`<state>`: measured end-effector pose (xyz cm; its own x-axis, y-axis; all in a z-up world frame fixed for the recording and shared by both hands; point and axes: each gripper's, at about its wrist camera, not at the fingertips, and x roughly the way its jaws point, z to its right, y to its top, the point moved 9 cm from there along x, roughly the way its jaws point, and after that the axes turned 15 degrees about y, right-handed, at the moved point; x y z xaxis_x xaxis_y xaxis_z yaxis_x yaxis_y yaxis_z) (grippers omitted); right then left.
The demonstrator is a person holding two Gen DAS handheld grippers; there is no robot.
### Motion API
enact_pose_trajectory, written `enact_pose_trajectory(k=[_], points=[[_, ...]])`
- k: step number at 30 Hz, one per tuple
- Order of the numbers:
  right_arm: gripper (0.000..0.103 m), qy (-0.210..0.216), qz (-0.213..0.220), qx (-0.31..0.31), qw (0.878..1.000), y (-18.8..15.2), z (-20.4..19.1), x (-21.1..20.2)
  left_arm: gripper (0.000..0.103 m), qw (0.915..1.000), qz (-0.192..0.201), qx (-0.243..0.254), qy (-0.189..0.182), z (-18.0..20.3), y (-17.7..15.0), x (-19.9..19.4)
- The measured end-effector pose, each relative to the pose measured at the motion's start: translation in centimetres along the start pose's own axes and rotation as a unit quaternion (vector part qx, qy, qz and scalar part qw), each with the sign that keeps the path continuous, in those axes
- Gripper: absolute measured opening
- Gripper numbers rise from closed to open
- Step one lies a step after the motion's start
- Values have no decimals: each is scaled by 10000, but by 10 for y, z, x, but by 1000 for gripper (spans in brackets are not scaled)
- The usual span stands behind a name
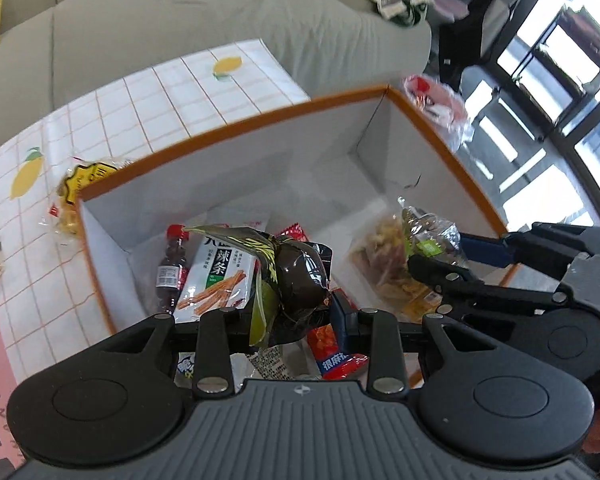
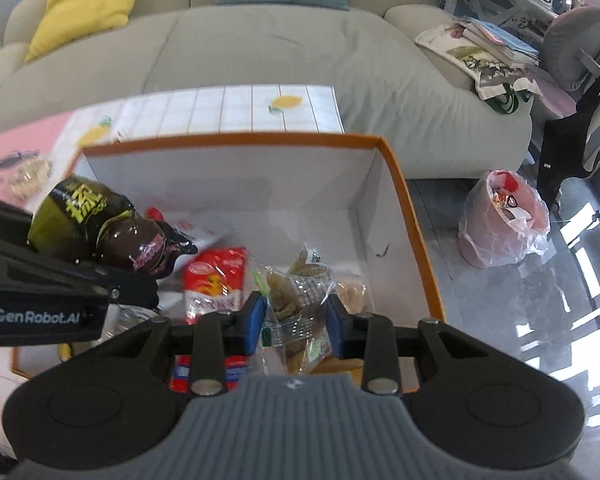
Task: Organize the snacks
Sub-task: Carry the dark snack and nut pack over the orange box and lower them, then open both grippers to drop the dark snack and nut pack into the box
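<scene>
Dark brown foil pouch: the glossy dark brown and olive-green crinkly snack pouch (image 1: pixel 296 276) looks light and a bit puffy, so I'd guess it squashes easily and the slick film could slide out of a loose pinch. Best hold is probably the flat crimped end, not the bulging middle.
Where it is: hanging over the left half of the orange-rimmed white cardboard box (image 1: pixel 260 152), above the snacks already lying inside, not resting on them as far as I can tell.
Left gripper: the left gripper (image 1: pixel 292 320) is clamped onto the pouch's lower part, blue pads pressed in from both sides, pouch sticking out ahead of the fingers.
Clear crinkly bag: the transparent plastic bag of yellow-green dried fruit pieces (image 2: pixel 296 300) seems light too, soft and rustly, contents maybe brittle, so a gentle squeeze on the gathered plastic makes sense.
Right gripper: the right gripper (image 2: pixel 296 320) has that bag pinched between its blue pads, low inside the box toward the right side.
Neighbours in the box: a small red-capped dark drink bottle (image 1: pixel 172 268), a white spicy-stick packet with orange sticks printed on it (image 1: pixel 216 276) and a red plastic snack packet (image 2: pixel 216 276).
Outside: a yellow-labelled clear snack bag (image 1: pixel 76 196) on the lemon-print grid tablecloth (image 1: pixel 160 92), just beside the box's left wall.
</scene>
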<state>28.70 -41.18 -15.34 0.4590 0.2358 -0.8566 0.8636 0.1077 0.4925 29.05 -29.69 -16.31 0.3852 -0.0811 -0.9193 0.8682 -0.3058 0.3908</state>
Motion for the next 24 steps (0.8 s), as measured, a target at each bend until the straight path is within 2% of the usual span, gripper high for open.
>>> enact_pose_trajectory(k=[8, 15, 18, 24], points=[[32, -335, -250, -200, 9989, -5, 12, 19, 37, 9989, -443, 30, 121, 3, -14, 33], [34, -484, -296, -270, 9980, -2, 14, 25, 39, 9985, -466, 192, 229, 0, -23, 31], [34, -553, -289, -292, 9976, 0, 11, 23, 50, 9988, -363, 263, 211, 1, -18, 26], [49, -642, -197, -304, 9973, 8, 5, 13, 67, 9994, -197, 223, 202, -2, -10, 13]])
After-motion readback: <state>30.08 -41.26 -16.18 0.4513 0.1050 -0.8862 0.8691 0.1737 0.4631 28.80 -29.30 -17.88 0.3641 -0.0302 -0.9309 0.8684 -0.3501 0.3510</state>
